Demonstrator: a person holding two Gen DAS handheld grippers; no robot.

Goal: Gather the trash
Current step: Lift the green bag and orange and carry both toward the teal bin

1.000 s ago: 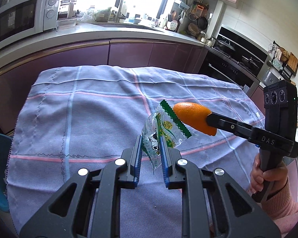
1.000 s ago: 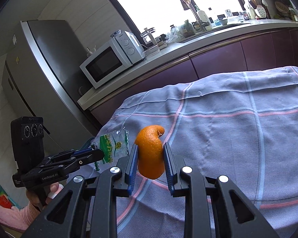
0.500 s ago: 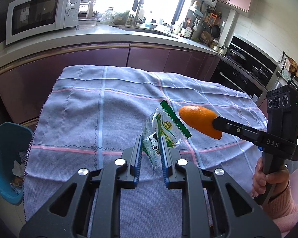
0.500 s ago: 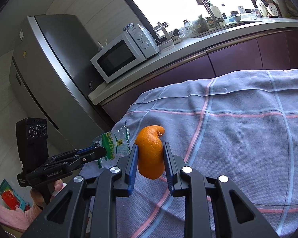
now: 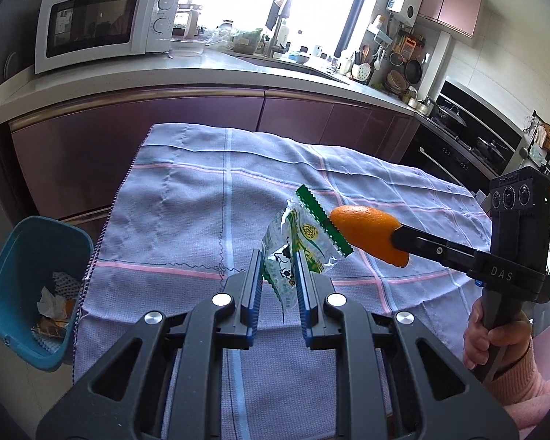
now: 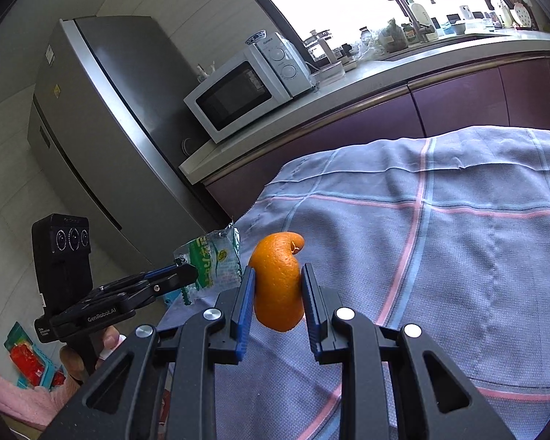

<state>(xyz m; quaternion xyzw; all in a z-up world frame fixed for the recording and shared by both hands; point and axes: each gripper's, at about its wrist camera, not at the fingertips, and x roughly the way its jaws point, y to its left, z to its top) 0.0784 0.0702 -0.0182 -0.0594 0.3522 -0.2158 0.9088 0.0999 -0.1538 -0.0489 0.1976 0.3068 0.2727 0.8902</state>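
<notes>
My left gripper (image 5: 278,256) is shut on a clear plastic wrapper (image 5: 300,244) with green print and holds it above the table's left part. My right gripper (image 6: 277,275) is shut on a piece of orange peel (image 6: 278,286) and holds it in the air just right of the wrapper. The peel (image 5: 368,234) and the right gripper (image 5: 394,236) also show in the left wrist view, the wrapper (image 6: 211,262) and left gripper (image 6: 187,275) in the right wrist view. A teal trash bin (image 5: 3,275) with scraps inside stands on the floor left of the table.
The table carries a light blue checked cloth (image 5: 187,212). Behind it runs a counter with purple cabinets (image 5: 135,124) and a white microwave (image 5: 102,25). A steel fridge (image 6: 102,128) stands at the left. A stove (image 5: 469,146) lies to the right.
Both grippers have swung left with their loads still held. The teal bin has come into the left wrist view at lower left.
</notes>
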